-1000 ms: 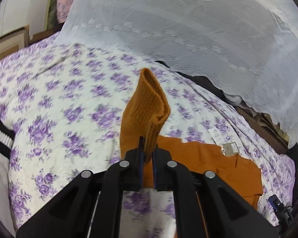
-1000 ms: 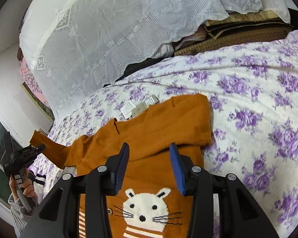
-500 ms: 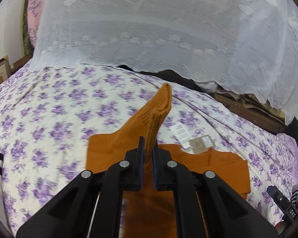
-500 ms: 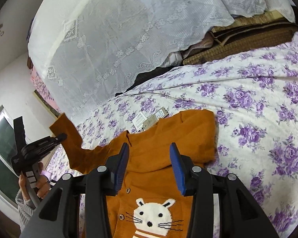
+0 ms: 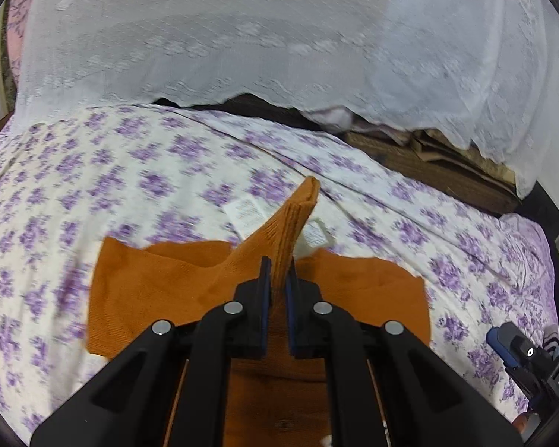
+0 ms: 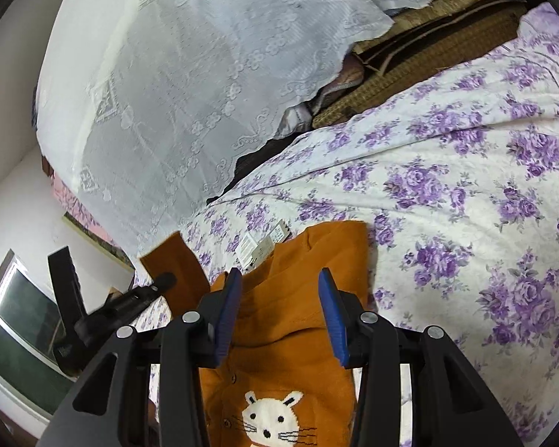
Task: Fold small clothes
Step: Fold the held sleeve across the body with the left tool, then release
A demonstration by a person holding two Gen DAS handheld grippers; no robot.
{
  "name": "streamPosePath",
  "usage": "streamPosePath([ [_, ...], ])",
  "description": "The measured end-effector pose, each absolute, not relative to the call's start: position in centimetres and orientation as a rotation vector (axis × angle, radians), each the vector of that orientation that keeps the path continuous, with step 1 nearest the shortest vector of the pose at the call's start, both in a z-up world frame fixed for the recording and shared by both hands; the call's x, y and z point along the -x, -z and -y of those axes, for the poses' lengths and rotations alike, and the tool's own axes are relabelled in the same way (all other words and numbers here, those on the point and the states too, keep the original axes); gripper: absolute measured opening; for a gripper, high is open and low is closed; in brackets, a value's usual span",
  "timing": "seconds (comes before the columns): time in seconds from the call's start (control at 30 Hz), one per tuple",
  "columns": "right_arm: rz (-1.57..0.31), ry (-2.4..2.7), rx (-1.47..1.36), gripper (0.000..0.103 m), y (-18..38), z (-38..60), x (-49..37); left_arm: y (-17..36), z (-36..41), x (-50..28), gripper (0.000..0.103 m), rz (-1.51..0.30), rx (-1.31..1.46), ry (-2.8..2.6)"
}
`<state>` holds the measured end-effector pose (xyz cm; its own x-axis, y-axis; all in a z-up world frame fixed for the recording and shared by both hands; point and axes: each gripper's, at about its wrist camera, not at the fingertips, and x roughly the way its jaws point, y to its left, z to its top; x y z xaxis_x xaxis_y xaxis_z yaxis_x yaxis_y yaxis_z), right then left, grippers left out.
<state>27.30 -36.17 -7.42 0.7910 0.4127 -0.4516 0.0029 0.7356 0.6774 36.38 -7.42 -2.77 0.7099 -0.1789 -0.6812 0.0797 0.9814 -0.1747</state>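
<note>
On bed, over purple-flowered quilt (image 6: 447, 193), orange knit cardigan (image 6: 287, 354) lay face up, white rabbit face (image 6: 270, 415) on front, paper tags (image 6: 261, 246) at collar. Left gripper (image 5: 275, 279) was clamped narrow on cardigan's sleeve cuff (image 5: 290, 231), cuff lifted above body of garment. Right gripper (image 6: 279, 316) hovered over cardigan's chest, blue pads (image 6: 229, 309) partly apart, gripping nothing. White lace cloth (image 5: 242, 37) hung behind bed.

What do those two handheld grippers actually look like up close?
Both look alike. The left gripper and right gripper are matte black plastic, each with two angular arms studded with round silver bolts. Their fingers are lined with blue pads. No cables show in either view.
</note>
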Motion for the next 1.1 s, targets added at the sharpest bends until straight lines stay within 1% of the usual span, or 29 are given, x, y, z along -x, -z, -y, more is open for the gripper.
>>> streamPosePath([
  [0.2,-0.631,-0.219,-0.751,0.043,8.0,37.4,-27.7,6.4,12.3,-36.6,0.006,-0.827,0.06,0.18],
  [0.27,-0.636,-0.213,-0.757,0.043,8.2,37.6,-27.9,7.9,13.6,-36.6,0.009,-0.86,0.032,0.197],
  [0.3,-0.638,-0.211,-0.758,0.043,8.3,37.7,-28.0,8.6,14.0,-36.6,0.016,-0.876,0.023,0.204],
  [0.33,-0.641,-0.209,-0.759,0.043,8.5,37.7,-28.0,9.2,14.4,-36.4,0.027,-0.891,0.015,0.214],
  [0.37,-0.644,-0.207,-0.761,0.043,8.6,37.8,-28.1,9.6,14.7,-36.2,0.033,-0.907,0.004,0.231],
  [0.4,-0.647,-0.207,-0.761,0.043,8.7,37.8,-28.2,9.8,14.9,-36.0,0.051,-0.916,-0.005,0.237],
  [0.43,-0.649,-0.207,-0.76,0.043,8.8,37.7,-28.2,9.8,14.8,-35.7,0.063,-0.915,-0.009,0.238],
  [0.5,-0.654,-0.211,-0.753,0.043,8.9,37.5,-28.3,9.1,14.1,-35.1,0.069,-0.897,-0.006,0.245],
  [0.53,-0.657,-0.214,-0.75,0.043,9.0,37.4,-28.4,8.7,13.6,-34.8,0.075,-0.892,-0.002,0.249],
  [0.6,-0.665,-0.231,-0.738,0.043,9.1,36.8,-28.5,7.7,11.5,-34.1,0.084,-0.883,0.013,0.243],
  [0.73,-0.691,-0.288,-0.71,0.043,9.4,35.0,-28.9,6.4,6.2,-33.2,0.091,-0.836,0.033,0.16],
  [0.8,-0.712,-0.305,-0.687,0.043,9.6,33.5,-29.4,6.4,2.1,-33.1,0.092,-0.823,0.06,0.066],
  [0.9,-0.766,-0.314,-0.613,0.043,9.9,30.2,-31.3,7.2,-2.2,-34.2,0.092,-0.857,0.131,-0.033],
  [0.97,-0.814,-0.277,-0.555,0.042,10.5,28.3,-32.9,8.0,-4.5,-35.2,0.092,-0.88,0.186,-0.077],
  [1.03,-0.868,-0.226,-0.513,0.042,11.7,26.9,-34.6,9.1,-5.6,-36.2,0.092,-0.909,0.178,-0.124],
  [1.07,-0.9,-0.204,-0.488,0.041,12.4,26.2,-35.3,10.0,-5.9,-37.0,0.092,-0.932,0.146,-0.156],
  [1.1,-0.929,-0.189,-0.459,0.034,13.2,25.5,-36.0,10.8,-6.0,-37.4,0.092,-0.949,0.122,-0.174],
])
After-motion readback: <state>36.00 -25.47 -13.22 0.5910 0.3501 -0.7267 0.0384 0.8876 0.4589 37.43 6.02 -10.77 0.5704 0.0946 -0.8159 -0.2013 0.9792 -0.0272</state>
